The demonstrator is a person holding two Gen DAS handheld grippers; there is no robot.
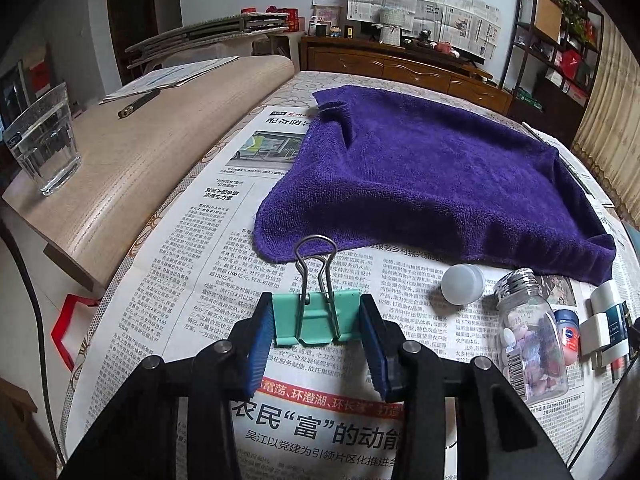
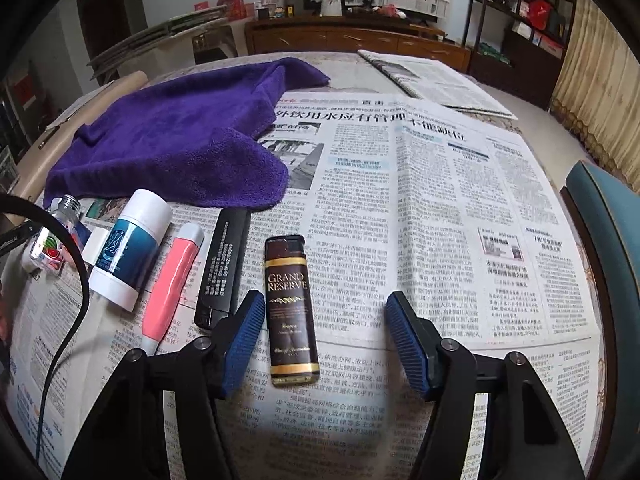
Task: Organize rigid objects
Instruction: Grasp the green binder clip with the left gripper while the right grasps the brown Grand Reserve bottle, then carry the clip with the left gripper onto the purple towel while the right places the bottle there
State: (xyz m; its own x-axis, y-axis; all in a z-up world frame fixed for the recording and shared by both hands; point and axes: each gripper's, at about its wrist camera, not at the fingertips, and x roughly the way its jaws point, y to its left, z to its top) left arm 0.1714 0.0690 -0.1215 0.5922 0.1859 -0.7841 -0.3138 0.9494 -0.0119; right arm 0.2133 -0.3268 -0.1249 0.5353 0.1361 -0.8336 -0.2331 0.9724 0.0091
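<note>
A green binder clip (image 1: 316,318) with wire handles sits between the blue pads of my left gripper (image 1: 316,320), which is closed on its two ends. My right gripper (image 2: 324,314) is open and empty over the newspaper; a brown "Grand Reserve" lighter (image 2: 290,310) lies between its jaws, close to the left pad (image 2: 244,344) and apart from it. Beside it lie a black lighter (image 2: 224,268), a pink tube (image 2: 172,284) and a blue-and-white stick (image 2: 130,246). A clear pill bottle (image 1: 530,338) lies to the right in the left wrist view, with a white cap (image 1: 462,284) beside it.
A purple towel (image 1: 436,176) lies on the newspaper-covered table (image 2: 440,208). A glass of water (image 1: 44,140) and a pen (image 1: 138,103) rest on a wooden board (image 1: 152,152) at the left. A folded newspaper (image 2: 436,80) lies far right. A teal chair (image 2: 604,216) stands at the table's right edge.
</note>
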